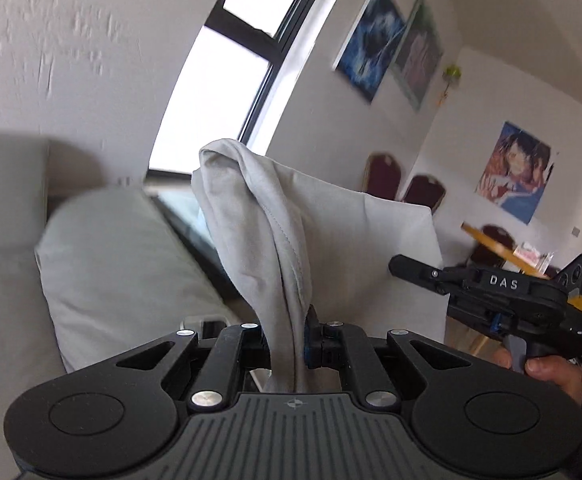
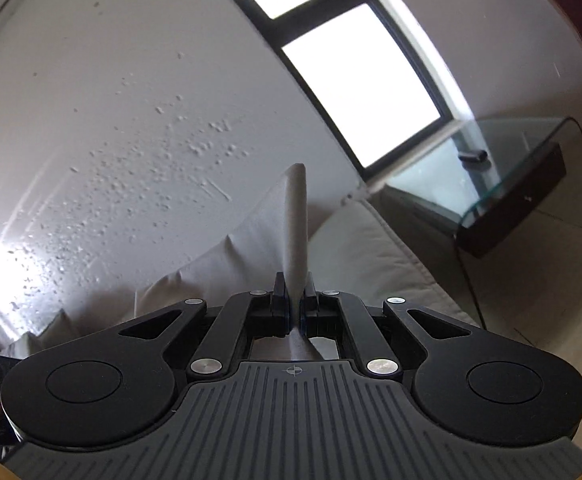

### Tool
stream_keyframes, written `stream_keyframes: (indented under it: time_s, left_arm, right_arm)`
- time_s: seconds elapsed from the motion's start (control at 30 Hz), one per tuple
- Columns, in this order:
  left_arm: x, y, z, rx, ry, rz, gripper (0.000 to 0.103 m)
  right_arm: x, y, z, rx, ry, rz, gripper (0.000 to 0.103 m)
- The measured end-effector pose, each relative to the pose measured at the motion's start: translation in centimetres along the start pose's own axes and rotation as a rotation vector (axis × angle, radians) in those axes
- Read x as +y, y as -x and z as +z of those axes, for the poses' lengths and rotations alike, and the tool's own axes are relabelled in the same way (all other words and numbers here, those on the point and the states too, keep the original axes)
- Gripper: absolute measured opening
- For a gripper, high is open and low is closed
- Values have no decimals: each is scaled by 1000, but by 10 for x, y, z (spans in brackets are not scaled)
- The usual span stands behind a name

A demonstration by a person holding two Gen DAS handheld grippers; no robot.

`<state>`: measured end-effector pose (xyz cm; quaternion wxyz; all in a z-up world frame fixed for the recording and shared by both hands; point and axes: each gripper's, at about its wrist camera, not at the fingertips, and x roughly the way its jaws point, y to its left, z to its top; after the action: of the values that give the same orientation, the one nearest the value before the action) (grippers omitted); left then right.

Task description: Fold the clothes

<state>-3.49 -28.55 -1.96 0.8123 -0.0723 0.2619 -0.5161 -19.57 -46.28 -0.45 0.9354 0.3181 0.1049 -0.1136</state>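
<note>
— We've got the grey garment (image 1: pixel 291 216) in the air above the sofa (image 1: pixel 123 256), stretched between both tools.
— Right. Our left tool (image 1: pixel 291 344) is clamped on a bunched seam; our right tool (image 2: pixel 296 312) pinches only a thin edge.
— That thin edge is our worry: pull too hard and it could slip out, dropping the cloth into a crooked fold.
</note>
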Motion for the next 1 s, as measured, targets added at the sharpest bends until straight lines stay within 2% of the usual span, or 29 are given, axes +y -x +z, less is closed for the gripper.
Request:
stream_keyframes:
  time_s: [0.13, 0.37, 0.4, 0.43, 0.47, 0.5, 0.53, 0.6, 0.63, 0.73, 0.77, 0.8, 0.83, 0.93, 1.0]
  left_arm:
    - [47, -53, -5, 113, 65, 41, 7]
    - [116, -91, 3, 183, 113, 134, 7]
    - [123, -102, 7, 193, 99, 150, 8]
    - [130, -113, 10, 204, 85, 168, 14]
    - [137, -122, 12, 225, 73, 204, 19]
    - [148, -134, 14, 249, 65, 250, 29]
    - [157, -141, 15, 275, 66, 310, 33]
    - [174, -151, 16, 321, 69, 422, 33]
    - [180, -145, 15, 311, 85, 429, 34]
    - [184, -118, 9, 273, 116, 406, 35]
    - [181, -108, 5, 265, 117, 392, 33]
    - [175, -101, 1, 267, 114, 370, 27]
    - [169, -96, -3, 272, 107, 348, 17]
    - [131, -94, -19, 344, 4, 277, 14]
    - [99, -104, -31, 415, -140, 301, 14]
  right_arm:
    - [-37, -60, -4, 62, -15, -51, 4]
    - [-78, -173, 9, 156, -66, -106, 5]
    - [-84, -189, 10, 167, -78, -119, 16]
    - [-91, -203, 11, 171, -91, -148, 22]
    - [-96, -209, 12, 173, -93, -188, 40]
    - [-101, -212, 14, 173, -89, -230, 46]
    - [-106, -215, 16, 174, -85, -272, 46]
    - [-114, -201, 17, 148, -72, -298, 46]
    - [-117, -189, 17, 142, -61, -306, 46]
    - [-114, -159, 7, 183, 3, -325, 43]
    - [-110, -154, 1, 211, 32, -319, 30]
    - [-106, -151, -7, 241, 63, -313, 23]
    - [-101, -148, -15, 272, 94, -308, 23]
    - [-89, -139, -37, 362, 187, -290, 21]
    - [-80, -133, -52, 422, 249, -278, 21]
